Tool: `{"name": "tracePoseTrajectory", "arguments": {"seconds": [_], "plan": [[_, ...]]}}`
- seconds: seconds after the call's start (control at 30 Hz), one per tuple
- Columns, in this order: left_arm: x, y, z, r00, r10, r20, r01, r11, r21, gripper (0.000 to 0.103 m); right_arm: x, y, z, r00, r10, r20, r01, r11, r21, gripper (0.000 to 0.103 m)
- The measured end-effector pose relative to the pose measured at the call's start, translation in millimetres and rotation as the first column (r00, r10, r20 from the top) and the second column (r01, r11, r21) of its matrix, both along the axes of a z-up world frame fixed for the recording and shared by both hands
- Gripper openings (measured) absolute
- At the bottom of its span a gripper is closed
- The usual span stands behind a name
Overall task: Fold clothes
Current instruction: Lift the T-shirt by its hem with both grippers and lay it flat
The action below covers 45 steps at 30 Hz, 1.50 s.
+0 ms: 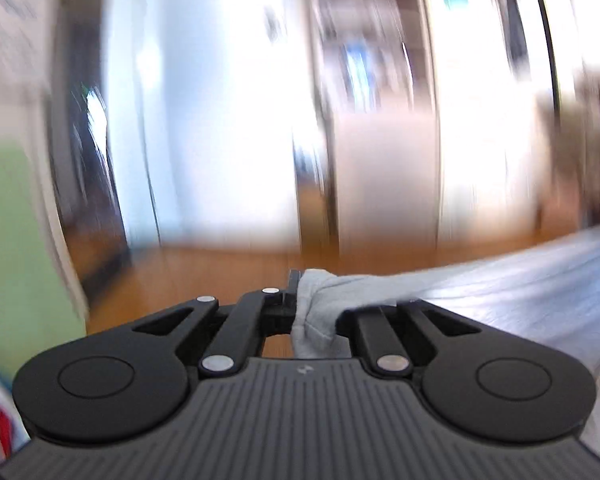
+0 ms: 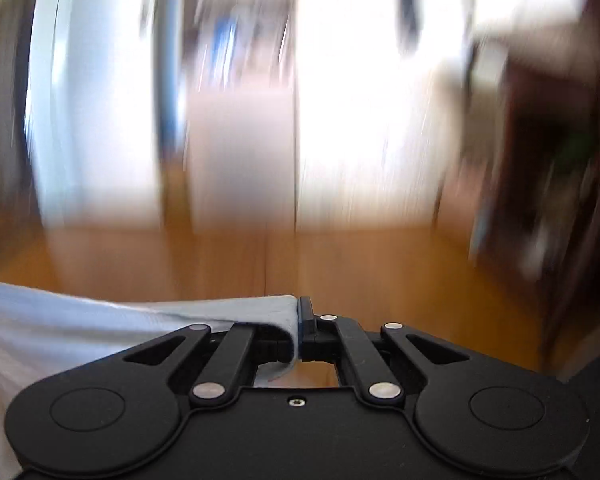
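- Left gripper (image 1: 298, 304) has its jaws pinched tight on a bunched corner of the cloth (image 1: 520, 292); the pale grey-blue fabric runs off to the right, looking taut.
- Right gripper (image 2: 300, 332) is closed down too, with a hemmed edge of the same cloth (image 2: 80, 332) wrapped over its left finger and streaming away to the left.
- So the cloth is up in the air, strung between the two grippers, over a wooden floor (image 2: 340, 264). No table in sight in either view.
- Both backgrounds are heavily smeared, so this looks like a fast swing.
- Risk one: the right side holds only a thin edge, and a hard snap could pull it out.
- Risk two: the left corner is bunched, not flat, so the fold may land crooked or twisted.
- Risk three: uneven hand height lets the slack middle drag or crease.
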<state>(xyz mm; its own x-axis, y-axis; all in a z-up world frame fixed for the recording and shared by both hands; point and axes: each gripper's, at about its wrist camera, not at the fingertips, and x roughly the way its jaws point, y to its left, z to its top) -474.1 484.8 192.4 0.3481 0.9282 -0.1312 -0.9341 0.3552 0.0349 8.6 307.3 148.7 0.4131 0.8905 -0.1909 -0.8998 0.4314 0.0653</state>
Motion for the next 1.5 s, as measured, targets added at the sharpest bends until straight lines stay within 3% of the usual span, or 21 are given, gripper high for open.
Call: {"name": "tracePoseTrajectory", "arguments": {"seconds": [0.07,0.13,0.2,0.27,0.37,0.43,0.53,0.6,0.67,0.73,0.8,0.87,0.9,1.0,1.07,1.1,1.13,1.27,1.3,1.4,1.5], "plan": [[-3,-22,45,1.000,0.017,-0.007,-0.016,0.991,0.136,0.005,-14,-18,67,0.998,-0.017,0.063,0.006,0.985,0.171,0.000],[-7,-50,72,0.998,0.044,-0.039,-0.032,0.963,0.269,0.005,-29,-41,104,0.991,-0.039,0.129,0.000,0.957,0.291,0.000],[-22,-80,80,1.000,0.009,-0.029,0.000,0.951,0.308,0.007,-39,-72,116,0.988,-0.049,0.149,-0.012,0.924,0.382,0.000],[-41,-103,69,0.998,-0.056,-0.017,0.058,0.965,0.256,0.007,-43,-100,108,0.992,-0.017,0.128,-0.039,0.908,0.418,0.000],[-74,-118,14,0.991,-0.135,0.024,0.133,0.988,0.076,0.008,-43,-125,61,0.995,0.041,0.089,-0.068,0.942,0.329,0.001],[-86,-118,-47,0.979,-0.196,0.050,0.199,0.978,-0.063,0.008,-35,-132,7,0.997,0.079,0.018,-0.081,0.968,0.238,0.001],[-79,-129,-152,0.978,-0.198,-0.066,0.182,0.965,-0.189,0.004,-28,-143,-96,0.989,0.091,-0.114,-0.081,0.993,0.087,0.001],[-71,-128,-219,0.973,-0.208,-0.100,0.166,0.932,-0.323,0.002,-30,-141,-170,0.986,0.065,-0.154,-0.074,0.996,-0.055,0.000],[-67,-117,-283,0.975,-0.206,-0.081,0.145,0.872,-0.467,0.002,-31,-137,-235,0.979,0.023,-0.204,-0.060,0.982,-0.177,0.000],[-63,-106,-336,0.973,-0.191,-0.131,0.091,0.836,-0.542,0.002,-27,-135,-287,0.971,-0.022,-0.238,-0.047,0.959,-0.280,0.000],[-61,-99,-373,0.972,-0.165,-0.169,0.030,0.798,-0.602,0.002,-21,-134,-315,0.963,-0.052,-0.263,-0.042,0.940,-0.340,0.000],[-66,-99,-385,0.983,-0.134,-0.126,0.023,0.768,-0.640,0.002,-20,-130,-323,0.966,-0.050,-0.255,-0.050,0.927,-0.371,0.000],[-68,-103,-381,0.986,-0.127,-0.110,0.030,0.778,-0.627,0.002,-23,-131,-320,0.972,-0.035,-0.232,-0.055,0.926,-0.372,0.000],[-74,-128,-347,0.992,-0.085,-0.096,0.024,0.858,-0.512,0.002,-30,-149,-278,0.977,0.026,-0.211,-0.088,0.953,-0.290,0.000],[-87,-145,-340,0.999,-0.023,-0.040,0.000,0.868,-0.496,0.002,-39,-170,-263,0.974,0.059,-0.220,-0.109,0.969,-0.220,0.001],[-94,-152,-343,1.000,0.010,-0.008,-0.013,0.863,-0.506,0.002,-43,-175,-267,0.975,0.065,-0.210,-0.113,0.968,-0.226,0.001],[-98,-151,-353,1.000,0.030,0.008,-0.021,0.839,-0.543,0.002,-45,-178,-280,0.976,0.065,-0.210,-0.122,0.955,-0.269,0.004],[-106,-140,-407,0.996,0.087,0.033,-0.038,0.708,-0.705,0.002,-53,-173,-343,0.977,0.068,-0.204,-0.155,0.880,-0.450,0.006],[-106,-139,-415,0.995,0.098,0.033,-0.044,0.692,-0.721,0.002,-55,-172,-352,0.980,0.069,-0.184,-0.150,0.870,-0.469,0.006],[-110,-143,-413,0.991,0.110,0.077,-0.020,0.691,-0.723,0.002,-59,-175,-354,0.983,0.057,-0.172,-0.132,0.876,-0.464,0.005],[-117,-138,-407,0.991,0.106,0.086,-0.010,0.683,-0.731,0.002,-51,-180,-338,0.968,0.042,-0.247,-0.143,0.901,-0.409,0.005]]}}
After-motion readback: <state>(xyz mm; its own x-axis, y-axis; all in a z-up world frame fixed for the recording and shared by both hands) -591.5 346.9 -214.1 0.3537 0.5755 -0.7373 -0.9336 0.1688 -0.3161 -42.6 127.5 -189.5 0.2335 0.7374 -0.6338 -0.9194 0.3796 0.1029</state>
